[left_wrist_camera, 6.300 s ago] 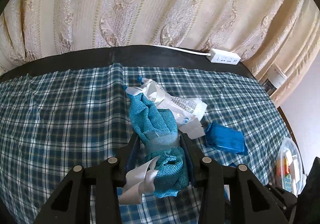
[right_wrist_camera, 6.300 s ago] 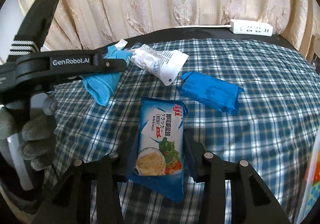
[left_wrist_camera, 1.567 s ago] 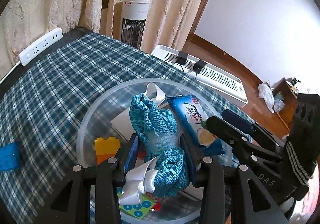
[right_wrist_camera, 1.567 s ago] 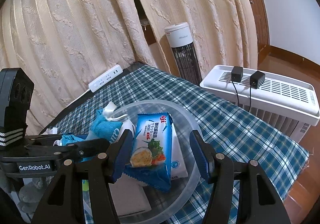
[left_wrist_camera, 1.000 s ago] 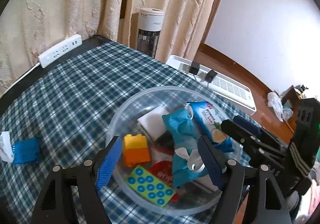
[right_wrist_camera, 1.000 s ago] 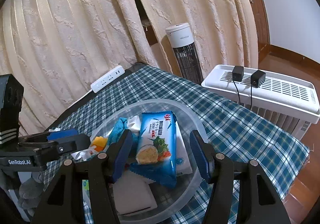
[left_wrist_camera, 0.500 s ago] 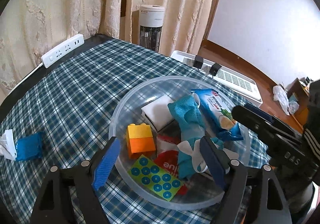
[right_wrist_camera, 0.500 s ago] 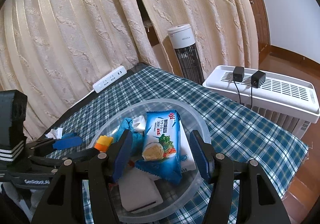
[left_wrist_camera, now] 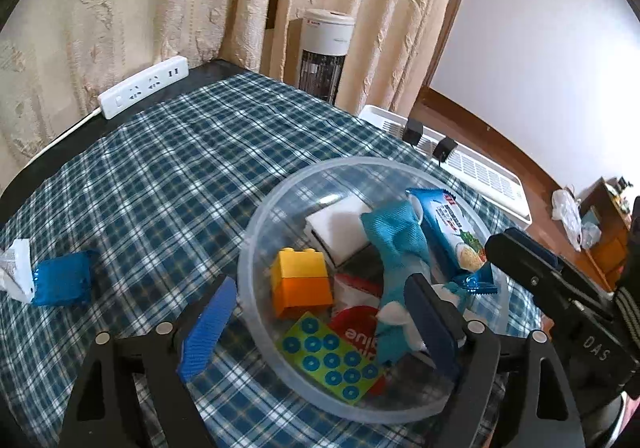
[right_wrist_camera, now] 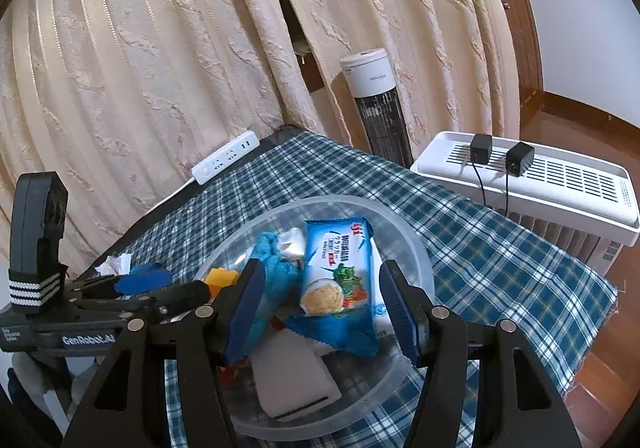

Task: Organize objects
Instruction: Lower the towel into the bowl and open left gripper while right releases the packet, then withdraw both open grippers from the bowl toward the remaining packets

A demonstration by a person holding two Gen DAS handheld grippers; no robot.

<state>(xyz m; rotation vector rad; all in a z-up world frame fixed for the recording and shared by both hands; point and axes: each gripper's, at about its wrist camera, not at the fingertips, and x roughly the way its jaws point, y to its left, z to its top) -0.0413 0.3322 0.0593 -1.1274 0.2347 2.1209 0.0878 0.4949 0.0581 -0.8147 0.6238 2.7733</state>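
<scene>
Your left gripper (left_wrist_camera: 320, 322) hangs over the near rim of the clear bowl (left_wrist_camera: 256, 232), and its jaws have just been opening: they stand wide apart now, gripping nothing. The teal cloth pouch (left_wrist_camera: 396, 248) lies loose inside the bowl, draped between the white block (left_wrist_camera: 340, 226) and the blue cracker packet (left_wrist_camera: 452, 232). The yellow-and-orange toy brick (left_wrist_camera: 300, 280) sits just left of the pouch, with a green dotted card (left_wrist_camera: 332, 356) and a red-and-white packet (left_wrist_camera: 356, 324) near it on the bowl's floor.

Your right gripper (right_wrist_camera: 322, 308) is over the same bowl with its jaws apart too. The cracker packet lies between them, leaning inside the bowl, and neither pad presses on it.

Out on the plaid-covered surface (left_wrist_camera: 160, 168), well left of the bowl, 1 blue foil pack (left_wrist_camera: 60, 284) is touching a white wrapper (left_wrist_camera: 16, 272) at the picture's edge. A white power strip (left_wrist_camera: 144, 92) rests along the surface's far edge by the curtain (left_wrist_camera: 120, 8).
</scene>
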